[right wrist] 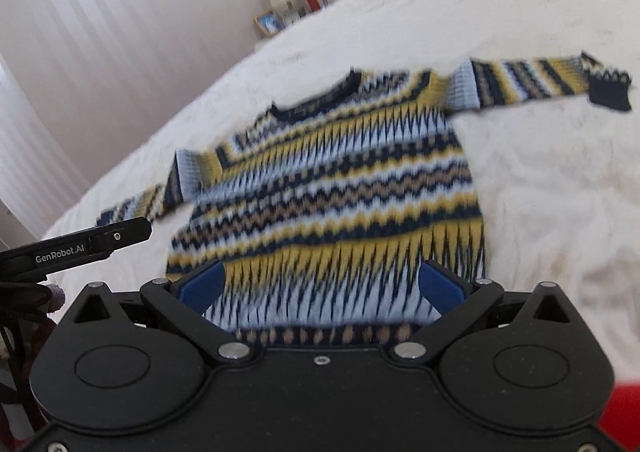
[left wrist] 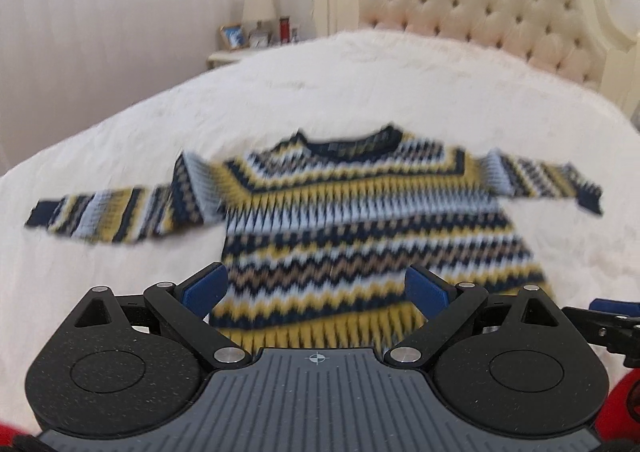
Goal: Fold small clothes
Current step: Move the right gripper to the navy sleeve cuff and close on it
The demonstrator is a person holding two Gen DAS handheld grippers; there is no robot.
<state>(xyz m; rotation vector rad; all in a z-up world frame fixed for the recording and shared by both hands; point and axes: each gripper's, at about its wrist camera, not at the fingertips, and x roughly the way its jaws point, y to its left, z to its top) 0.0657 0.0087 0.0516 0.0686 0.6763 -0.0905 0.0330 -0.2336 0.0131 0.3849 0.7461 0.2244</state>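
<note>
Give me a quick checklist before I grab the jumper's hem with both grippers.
1. Jumper lying flat on the bed, front up: ok.
2. Both sleeves spread out to the sides, left sleeve and right sleeve: ok.
3. Left gripper open, nothing held: ok.
4. Right gripper open, nothing held: ok.
5. Hem between each gripper's fingers: cannot tell; it lies low in both views, partly behind the gripper bodies, and the pictures are blurred.
6. Nothing else lying on the jumper: ok.
</note>
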